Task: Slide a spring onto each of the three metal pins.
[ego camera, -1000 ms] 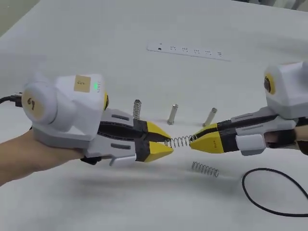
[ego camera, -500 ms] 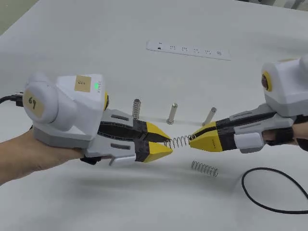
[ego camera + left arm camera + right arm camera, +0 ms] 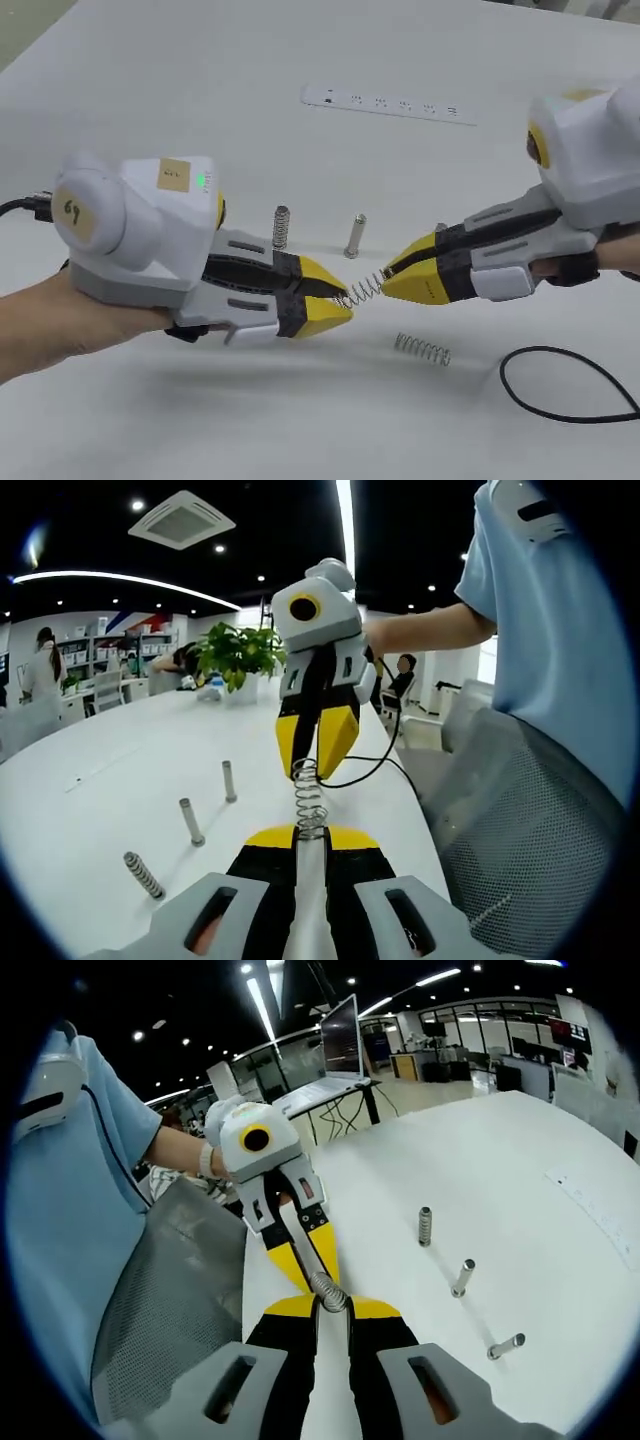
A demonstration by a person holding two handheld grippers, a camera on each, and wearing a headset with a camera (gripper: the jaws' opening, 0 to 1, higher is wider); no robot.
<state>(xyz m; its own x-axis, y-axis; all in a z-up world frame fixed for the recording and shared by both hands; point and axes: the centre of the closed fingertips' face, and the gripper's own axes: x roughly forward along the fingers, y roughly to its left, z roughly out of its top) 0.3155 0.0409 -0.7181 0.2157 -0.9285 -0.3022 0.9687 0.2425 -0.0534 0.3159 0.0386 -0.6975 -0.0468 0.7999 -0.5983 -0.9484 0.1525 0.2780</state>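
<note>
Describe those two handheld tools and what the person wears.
Both the left tool and the right tool have bulky white bodies, black mid-sections and yellow wedge-shaped tips. The left one carries a tan sticker, a green light, a handwritten "69" and a black cable. The right one has a yellow ring. The person wears a light blue short-sleeved shirt.

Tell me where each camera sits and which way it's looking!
Head view: on the person's head, looking down at the left tool, right tool and a hand.
Left gripper view: on the left tool, facing the right tool and the person's shirt.
Right gripper view: on the right tool, facing the left tool and the shirt.
All three share the spring gripped between both tools.
</note>
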